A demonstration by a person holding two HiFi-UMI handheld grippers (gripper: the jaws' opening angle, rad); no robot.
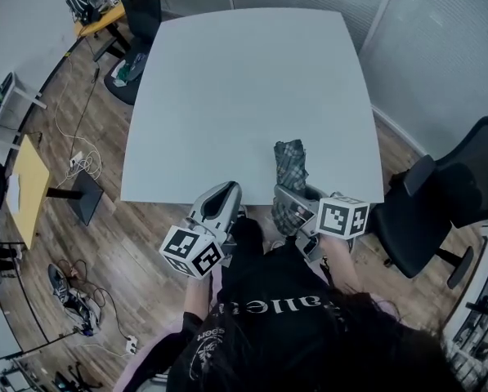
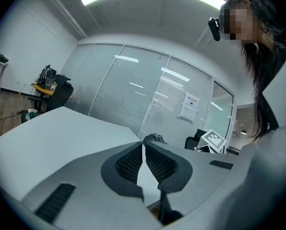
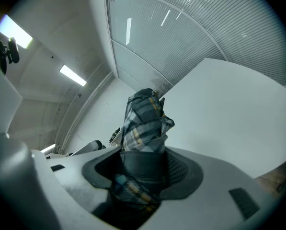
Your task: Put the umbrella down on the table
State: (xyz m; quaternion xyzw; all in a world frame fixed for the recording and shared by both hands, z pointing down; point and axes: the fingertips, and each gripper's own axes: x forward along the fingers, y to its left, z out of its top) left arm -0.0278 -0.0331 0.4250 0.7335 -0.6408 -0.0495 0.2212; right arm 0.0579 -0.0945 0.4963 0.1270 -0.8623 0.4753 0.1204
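Note:
A folded plaid umbrella [image 1: 291, 162] lies lengthwise over the near right part of the white table [image 1: 227, 88], its tip pointing away from me. My right gripper [image 1: 293, 200] is shut on its near end, at the table's front edge. In the right gripper view the umbrella [image 3: 143, 123] sticks out between the black pads, tilted above the tabletop [image 3: 229, 109]. My left gripper [image 1: 224, 193] is beside it on the left, also at the front edge. Its jaws [image 2: 143, 150] meet at the tips with nothing between them. The umbrella's tip [image 2: 154, 138] shows just beyond them.
A black office chair [image 1: 440, 202] stands close to the table's right near corner, and another chair [image 1: 137, 15] is at the far left corner. A yellow desk [image 1: 27, 186] and loose cables [image 1: 76, 162] are on the wooden floor to the left. Glass partitions close off the far side.

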